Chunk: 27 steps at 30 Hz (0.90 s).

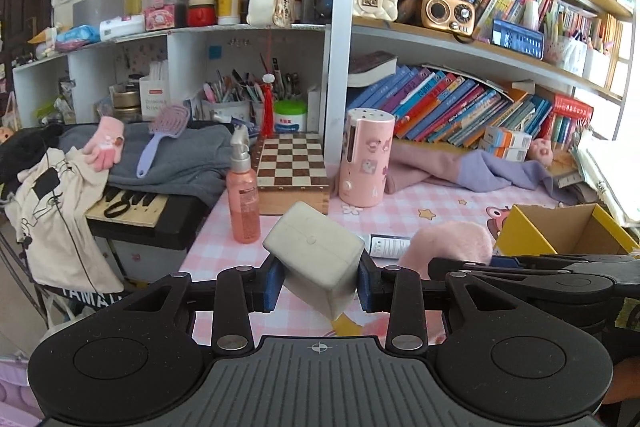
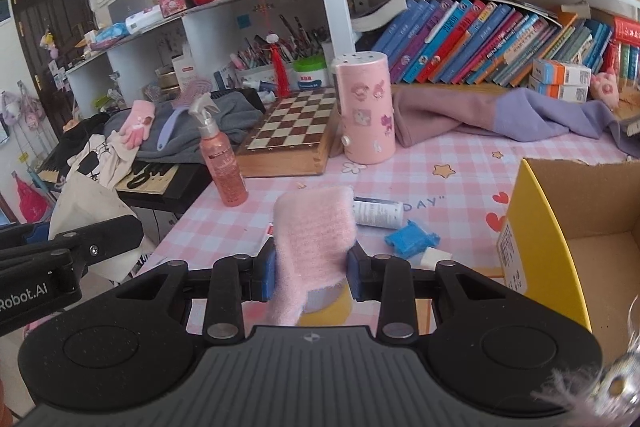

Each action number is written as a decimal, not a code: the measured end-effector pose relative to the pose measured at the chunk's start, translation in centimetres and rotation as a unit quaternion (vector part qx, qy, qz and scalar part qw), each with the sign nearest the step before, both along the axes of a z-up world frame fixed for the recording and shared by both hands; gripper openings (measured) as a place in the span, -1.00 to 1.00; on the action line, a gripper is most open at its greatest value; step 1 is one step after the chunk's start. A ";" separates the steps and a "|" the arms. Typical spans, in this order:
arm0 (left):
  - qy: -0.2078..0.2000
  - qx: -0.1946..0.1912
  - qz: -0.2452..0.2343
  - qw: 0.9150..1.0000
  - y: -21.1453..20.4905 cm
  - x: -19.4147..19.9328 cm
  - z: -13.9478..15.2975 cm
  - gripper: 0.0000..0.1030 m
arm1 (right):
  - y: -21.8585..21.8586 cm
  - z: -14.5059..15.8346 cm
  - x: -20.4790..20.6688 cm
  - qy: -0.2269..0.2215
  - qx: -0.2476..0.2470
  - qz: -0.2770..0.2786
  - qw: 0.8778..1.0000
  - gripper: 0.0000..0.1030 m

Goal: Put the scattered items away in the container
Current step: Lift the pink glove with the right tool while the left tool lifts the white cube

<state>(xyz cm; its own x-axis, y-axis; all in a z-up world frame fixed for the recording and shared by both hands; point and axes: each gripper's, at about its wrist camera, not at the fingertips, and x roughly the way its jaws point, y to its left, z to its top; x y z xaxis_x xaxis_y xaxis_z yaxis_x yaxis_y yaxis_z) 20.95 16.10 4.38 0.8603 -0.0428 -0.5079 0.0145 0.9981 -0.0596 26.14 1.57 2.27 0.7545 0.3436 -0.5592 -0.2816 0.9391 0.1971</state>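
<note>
Above the pink checked tabletop (image 2: 460,163), the left gripper (image 1: 318,281) is clamped on a pale grey case (image 1: 316,255), held tilted and clear of the surface. Beside it the right gripper (image 2: 312,273) pinches a fluffy pink cloth (image 2: 312,231). Yellow cardboard box (image 2: 536,235) — open-topped, at the right. Between grippers and box lie a white tube (image 2: 378,213) and a blue wrapper (image 2: 412,237). Farther back stand a pink spray bottle (image 2: 222,163), a chessboard box (image 2: 292,131) and a pink cylinder (image 2: 366,111) — all apart from the box.
</note>
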 end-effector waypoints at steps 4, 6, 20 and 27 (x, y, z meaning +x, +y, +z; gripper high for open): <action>-0.001 -0.005 0.005 1.000 0.6 -0.4 -0.1 -0.32 | 0.4 0.1 -0.4 -0.001 -0.003 0.001 1.000 -0.38; -0.001 -0.007 0.007 1.000 0.8 -0.8 -0.1 -0.32 | 0.6 0.2 -0.6 0.000 -0.004 0.001 1.000 -0.38; -0.003 -0.013 0.014 1.000 1.5 -2.3 0.0 -0.32 | 1.4 0.6 -2.0 -0.007 -0.009 0.006 1.000 -0.38; -0.008 -0.015 0.008 1.000 1.4 -3.1 0.2 -0.32 | 1.1 1.0 -2.9 -0.016 -0.010 0.000 1.000 -0.38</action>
